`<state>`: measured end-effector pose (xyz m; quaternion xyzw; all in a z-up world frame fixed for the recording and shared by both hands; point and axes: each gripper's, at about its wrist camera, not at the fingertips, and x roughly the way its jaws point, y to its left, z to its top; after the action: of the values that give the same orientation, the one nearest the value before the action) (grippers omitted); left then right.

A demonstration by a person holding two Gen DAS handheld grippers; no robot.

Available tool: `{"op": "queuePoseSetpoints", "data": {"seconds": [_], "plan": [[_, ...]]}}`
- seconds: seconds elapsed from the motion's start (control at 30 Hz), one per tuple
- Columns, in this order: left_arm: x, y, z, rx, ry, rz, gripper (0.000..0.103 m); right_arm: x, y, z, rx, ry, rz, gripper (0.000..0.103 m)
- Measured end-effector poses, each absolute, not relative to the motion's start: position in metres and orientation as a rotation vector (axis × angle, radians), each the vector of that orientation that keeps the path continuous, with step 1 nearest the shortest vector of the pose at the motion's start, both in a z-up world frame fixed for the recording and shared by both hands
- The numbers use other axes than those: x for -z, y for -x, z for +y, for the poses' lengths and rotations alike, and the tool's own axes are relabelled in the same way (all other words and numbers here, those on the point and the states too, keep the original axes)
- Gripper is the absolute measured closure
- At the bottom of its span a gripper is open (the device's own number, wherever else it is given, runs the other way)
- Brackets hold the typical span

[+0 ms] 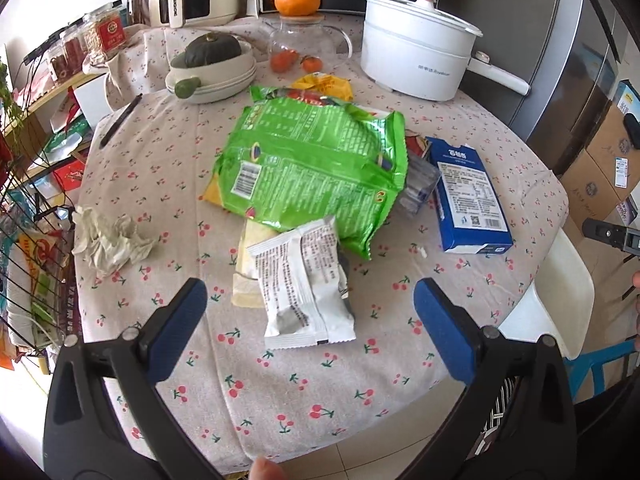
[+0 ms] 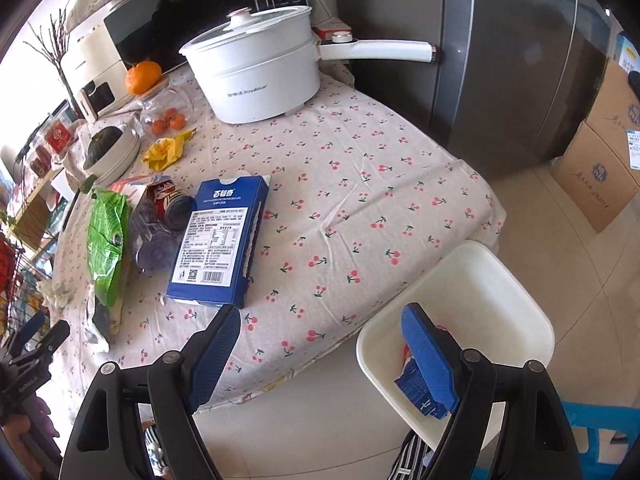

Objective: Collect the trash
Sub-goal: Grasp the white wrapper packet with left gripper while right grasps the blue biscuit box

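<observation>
Trash lies on the cherry-print tablecloth: a white snack wrapper, a big green bag, a blue carton, a crumpled tissue and a yellow wrapper. My left gripper is open and empty, its jaws on either side of the white wrapper, just above it. My right gripper is open and empty at the table's near edge, above a white bin holding a blue scrap. The blue carton and green bag also show in the right wrist view.
A white electric pot, a glass teapot with an orange on it, and bowls with a squash stand at the back. A pen lies at left. A wire rack is left of the table; cardboard boxes at right.
</observation>
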<state>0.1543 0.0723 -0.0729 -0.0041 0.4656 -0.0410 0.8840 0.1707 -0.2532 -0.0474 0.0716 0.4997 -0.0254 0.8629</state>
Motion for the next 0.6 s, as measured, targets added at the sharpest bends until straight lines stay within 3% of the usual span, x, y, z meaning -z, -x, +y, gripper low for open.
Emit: {"op": "queuePoseSetpoints", "data": {"seconds": [0.37,0.43,0.6], "plan": [[0.092,-0.179,0.089,0.020,0.105,1.076,0.002,0.081,-0.206,-0.199,0.017,-0.140,1.102,0.019],[0.095,-0.181,0.087,0.050,0.121,1.094,0.007,0.086,-0.211,-0.189,0.005,-0.134,1.108,0.019],[0.101,-0.184,0.080,0.085,0.110,1.124,0.035,0.094,-0.222,-0.168,-0.031,-0.139,1.107,0.019]]}}
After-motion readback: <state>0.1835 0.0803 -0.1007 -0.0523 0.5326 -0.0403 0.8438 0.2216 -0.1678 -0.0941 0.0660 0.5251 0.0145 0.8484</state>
